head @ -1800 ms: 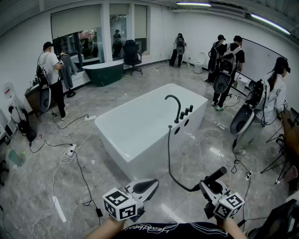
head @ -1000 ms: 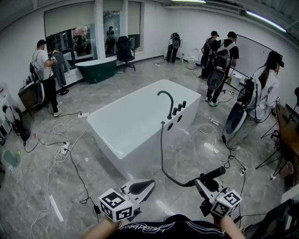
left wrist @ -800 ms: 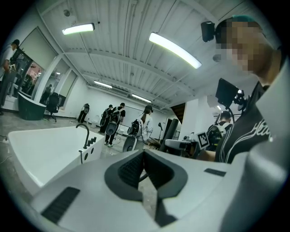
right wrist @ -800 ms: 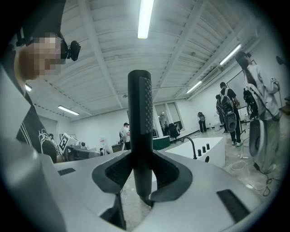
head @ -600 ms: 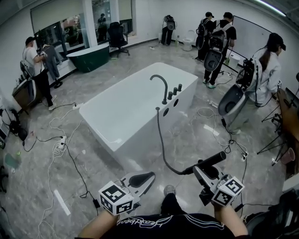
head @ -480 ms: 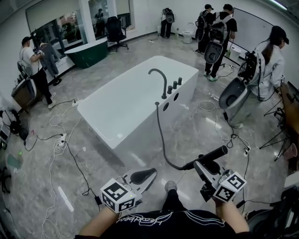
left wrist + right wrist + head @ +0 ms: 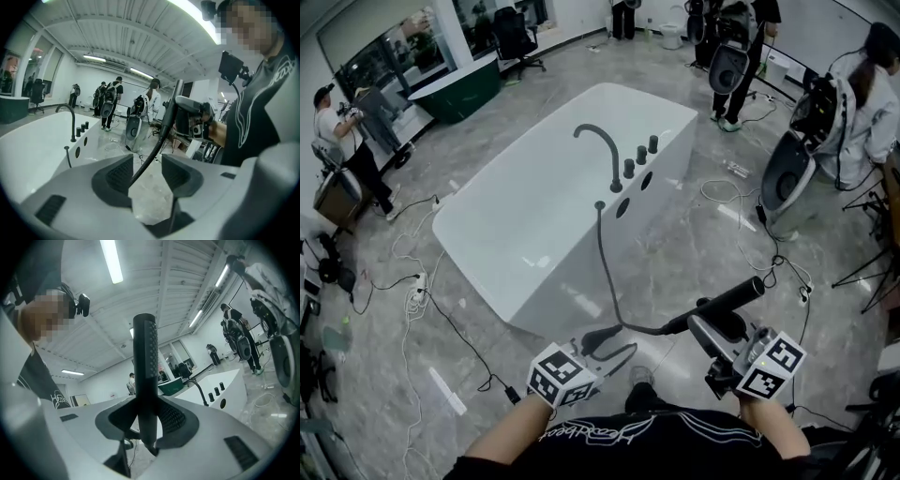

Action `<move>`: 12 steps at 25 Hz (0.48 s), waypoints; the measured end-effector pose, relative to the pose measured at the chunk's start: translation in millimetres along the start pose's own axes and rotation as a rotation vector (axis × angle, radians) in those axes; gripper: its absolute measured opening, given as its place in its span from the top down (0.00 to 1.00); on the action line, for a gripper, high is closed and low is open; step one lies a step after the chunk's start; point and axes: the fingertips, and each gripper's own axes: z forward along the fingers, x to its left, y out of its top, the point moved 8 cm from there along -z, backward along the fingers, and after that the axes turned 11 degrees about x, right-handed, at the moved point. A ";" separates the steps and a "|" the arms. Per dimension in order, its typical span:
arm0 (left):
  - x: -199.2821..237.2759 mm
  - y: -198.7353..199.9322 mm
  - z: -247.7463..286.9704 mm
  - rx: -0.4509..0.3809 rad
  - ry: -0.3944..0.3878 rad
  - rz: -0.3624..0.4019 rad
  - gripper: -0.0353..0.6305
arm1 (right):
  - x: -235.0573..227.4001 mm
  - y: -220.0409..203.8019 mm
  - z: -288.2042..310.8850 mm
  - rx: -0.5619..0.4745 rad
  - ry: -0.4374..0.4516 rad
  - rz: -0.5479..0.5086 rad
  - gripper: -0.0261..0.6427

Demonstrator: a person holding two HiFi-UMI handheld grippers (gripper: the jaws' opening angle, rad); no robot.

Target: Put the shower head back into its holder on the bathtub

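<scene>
Your right tongs clamped on black stick-shaped shower head near white bathtub; left tongs just opened, black hose loose between.

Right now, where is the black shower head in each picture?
Head view: the shower head is at lower right, slanting, gripped by the right gripper.
Left gripper view: the shower head is just right of centre, in the upper half, leaning.
Right gripper view: the shower head is dead centre, upright between the jaws.
Shared landmark: the curved black tap on the white bathtub.
</scene>
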 end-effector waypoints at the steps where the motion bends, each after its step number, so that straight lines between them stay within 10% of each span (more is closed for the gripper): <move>1: 9.3 10.1 16.4 0.014 -0.006 0.025 0.69 | -12.7 7.6 4.7 0.001 0.013 0.004 0.76; 12: 61.2 63.5 141.8 0.134 -0.089 0.181 0.68 | -94.2 74.6 17.7 -0.014 0.073 0.002 0.76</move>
